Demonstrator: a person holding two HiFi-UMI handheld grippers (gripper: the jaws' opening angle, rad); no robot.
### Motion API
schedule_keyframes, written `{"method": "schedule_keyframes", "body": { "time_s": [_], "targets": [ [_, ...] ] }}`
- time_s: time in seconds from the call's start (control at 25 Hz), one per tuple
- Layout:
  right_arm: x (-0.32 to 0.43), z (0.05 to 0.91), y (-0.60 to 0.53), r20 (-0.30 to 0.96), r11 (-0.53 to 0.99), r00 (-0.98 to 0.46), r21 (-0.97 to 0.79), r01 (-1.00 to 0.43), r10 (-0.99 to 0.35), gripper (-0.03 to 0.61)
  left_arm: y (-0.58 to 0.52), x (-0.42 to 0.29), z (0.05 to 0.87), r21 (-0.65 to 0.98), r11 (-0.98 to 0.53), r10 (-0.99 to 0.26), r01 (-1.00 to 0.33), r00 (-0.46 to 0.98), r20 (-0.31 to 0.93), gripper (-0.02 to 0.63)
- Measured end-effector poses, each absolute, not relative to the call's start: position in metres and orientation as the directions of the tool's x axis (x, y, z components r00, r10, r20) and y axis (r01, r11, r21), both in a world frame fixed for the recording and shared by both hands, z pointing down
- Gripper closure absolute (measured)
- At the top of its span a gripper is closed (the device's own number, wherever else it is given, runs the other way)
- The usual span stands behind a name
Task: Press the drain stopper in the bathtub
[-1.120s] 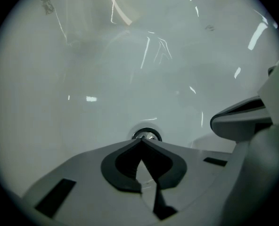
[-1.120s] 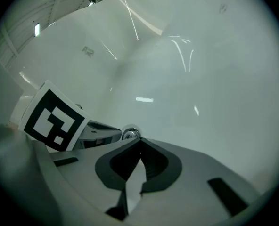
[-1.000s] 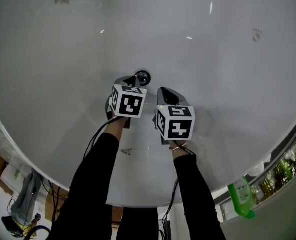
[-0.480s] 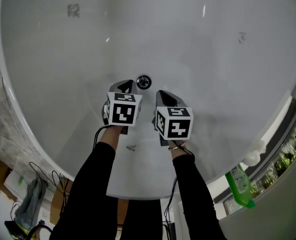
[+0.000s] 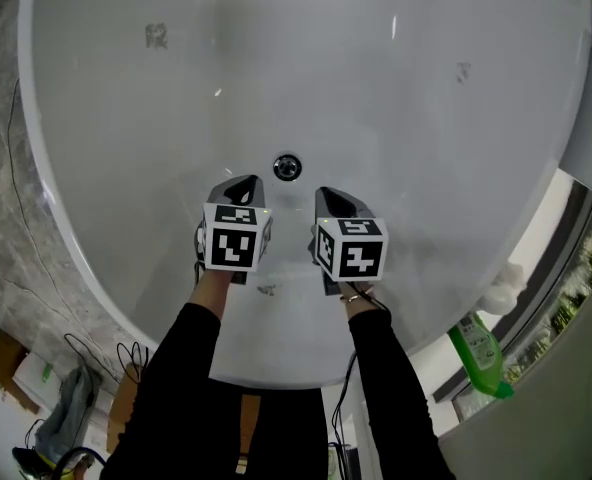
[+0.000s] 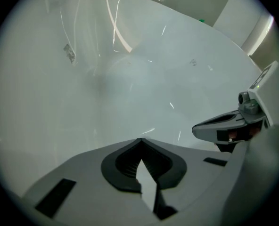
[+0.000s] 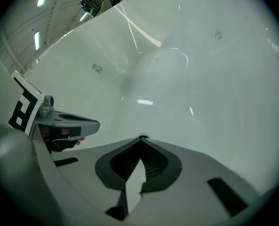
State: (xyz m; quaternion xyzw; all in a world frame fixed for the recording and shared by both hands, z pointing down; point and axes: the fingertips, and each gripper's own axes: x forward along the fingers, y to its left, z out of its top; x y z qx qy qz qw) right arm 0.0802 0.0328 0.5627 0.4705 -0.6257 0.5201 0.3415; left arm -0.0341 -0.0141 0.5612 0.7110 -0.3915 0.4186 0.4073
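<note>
— Start from the left. What is there?

— The left tool (image 5: 244,181), held low over the floor of the white bathtub (image 5: 376,88) at the end of a black sleeve (image 5: 181,368). Its own view shows its jaws together at the tips with nothing between them (image 6: 139,140).

— And the drain stopper?

— The drain stopper (image 5: 287,166) sits in the tub floor, just beyond both tools and between their lines, a little nearer the left one's tip. It is a round, shiny disc facing straight up, so it shows no long axis. Neither tool touches it.

— The right side?

— The right tool (image 5: 328,193) is just beside the left one, level with it and pointing the same way, toward the far wall. Its jaws are also closed on nothing (image 7: 142,139). Each tool's view catches the other alongside.

— Anything further right?

— A green bottle (image 5: 481,353) stands outside the tub, near its right rim, well apart from the tools.
</note>
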Motion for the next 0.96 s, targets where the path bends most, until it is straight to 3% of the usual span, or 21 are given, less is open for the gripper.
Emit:
{"method": "schedule_keyframes", "body": {
  "time_s": [0.96],
  "targets": [
    [0.075,0.547,0.038,0.923,0.042,-0.307,-0.306,-0.951,-0.234,0.577,-0.010,-0.039,0.543,0.255,-0.407,-0.204,-0.877,0.359,0.911,0.611]
  ]
}}
